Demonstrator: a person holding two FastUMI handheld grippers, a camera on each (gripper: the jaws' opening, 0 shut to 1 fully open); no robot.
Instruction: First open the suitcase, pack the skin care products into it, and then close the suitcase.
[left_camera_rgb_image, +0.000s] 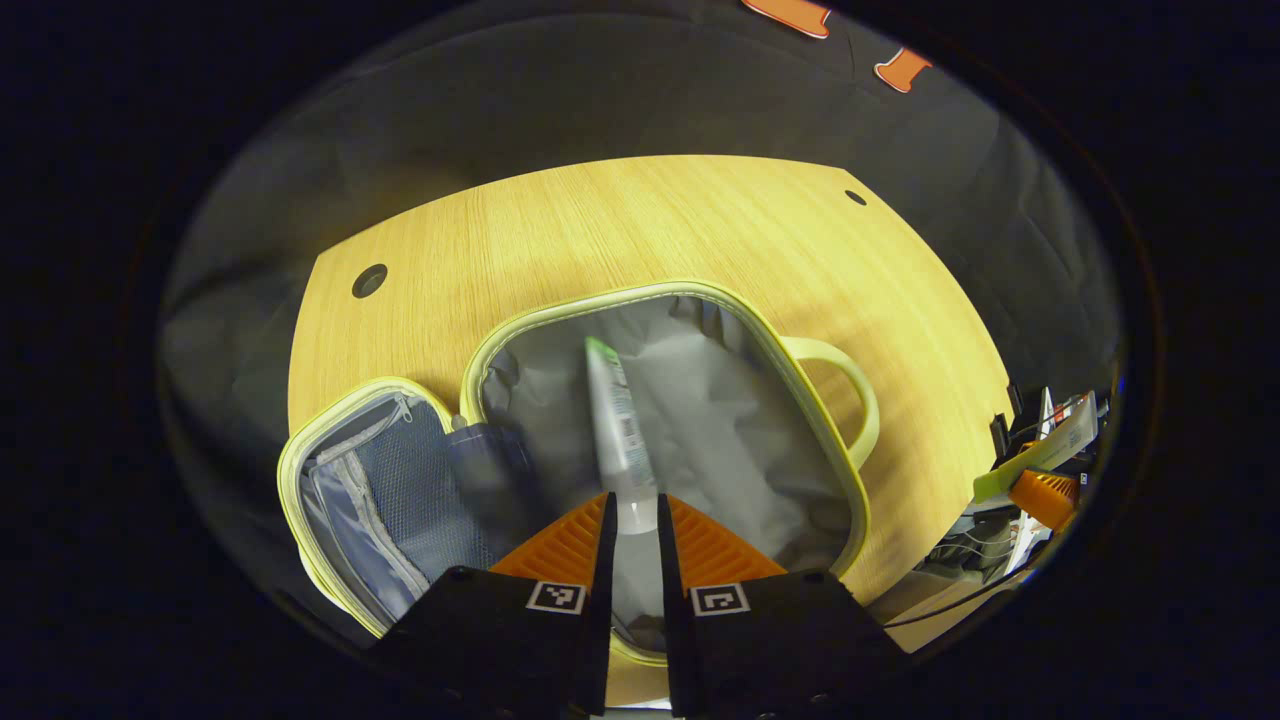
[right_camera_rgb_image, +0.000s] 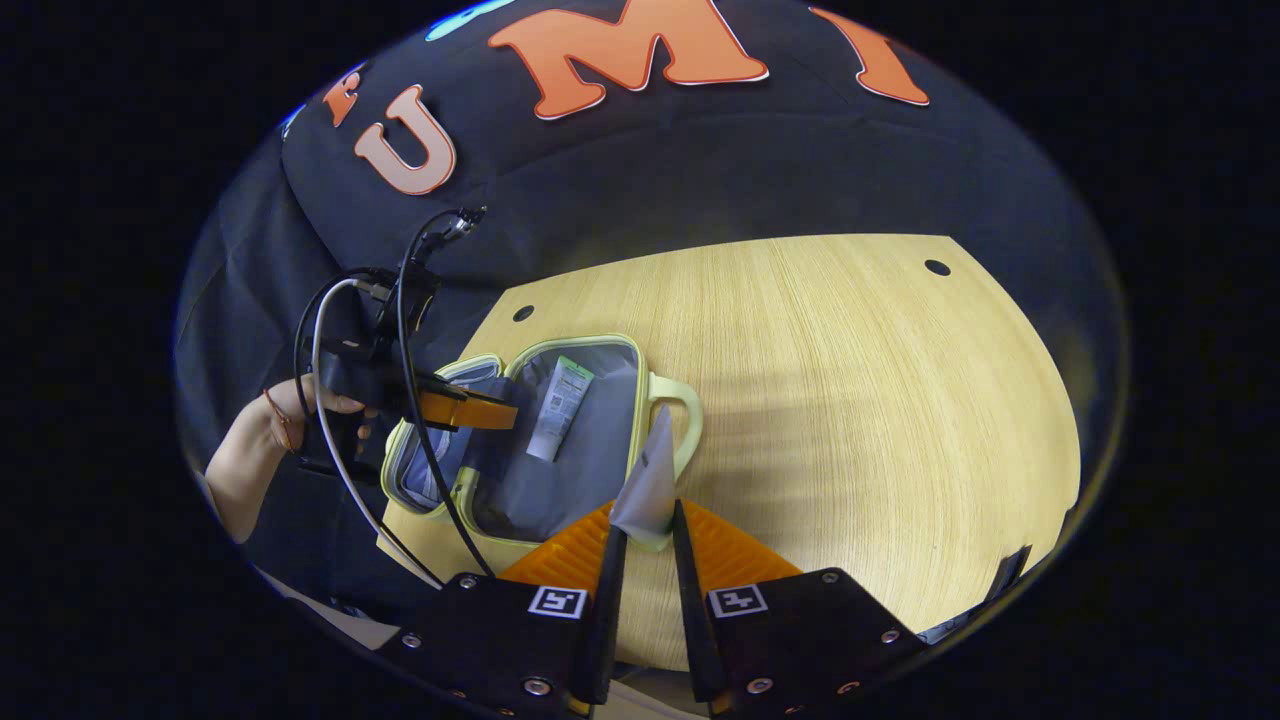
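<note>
The pale green suitcase lies open on the table, grey lining up, its mesh-pocket lid folded to the left. A white tube with a green end lies inside on the lining. My left gripper hovers over the tube's near end, its fingers a little apart and open. In the right gripper view the same tube lies flat in the suitcase, apart from the left gripper. My right gripper is shut on a second, grey-white tube just right of the case.
The wooden table stretches bare to the right of the case, with small round holes near its back corners. The suitcase handle sticks out on the right side. A hand and cables hold the left gripper.
</note>
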